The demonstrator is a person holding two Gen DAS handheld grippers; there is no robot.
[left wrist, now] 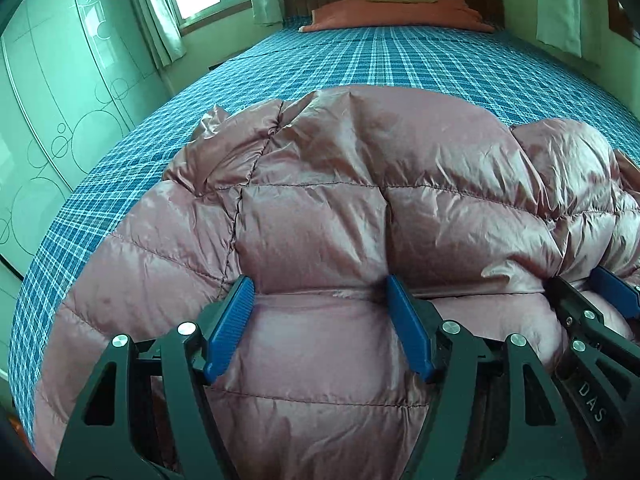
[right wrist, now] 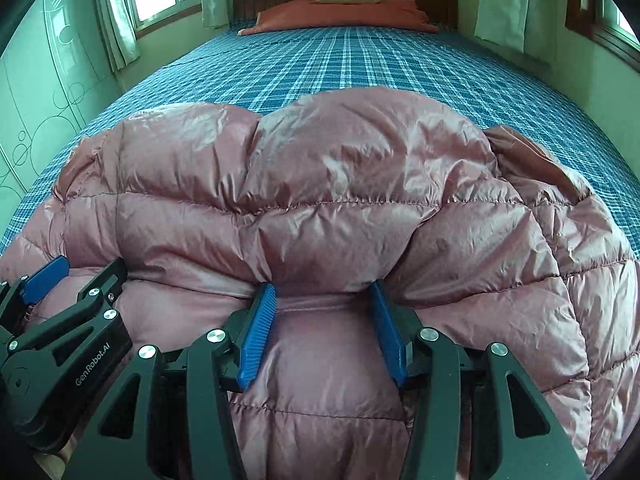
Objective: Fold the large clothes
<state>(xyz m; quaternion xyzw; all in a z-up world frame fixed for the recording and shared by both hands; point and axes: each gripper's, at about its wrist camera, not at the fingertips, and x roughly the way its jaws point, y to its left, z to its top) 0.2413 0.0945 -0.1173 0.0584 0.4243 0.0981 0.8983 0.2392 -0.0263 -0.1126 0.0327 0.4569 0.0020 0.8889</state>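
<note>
Left gripper (left wrist: pixel 320 292) and right gripper (right wrist: pixel 322 292) each clench a puffy fold of the pink jacket (left wrist: pixel 360 184), at the bed's (left wrist: pixel 400 64) near edge.

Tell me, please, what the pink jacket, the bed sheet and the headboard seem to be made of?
Pink jacket: probably thin nylon or polyester over a puffy filling; it is glossy, finely wrinkled and stitched into swollen panels.
Bed sheet: seemingly woven cotton or a blend; matte, with a blue and white check pattern.
Headboard: looks like dark brown wood with vertical grooves, though veneer is possible.
</note>
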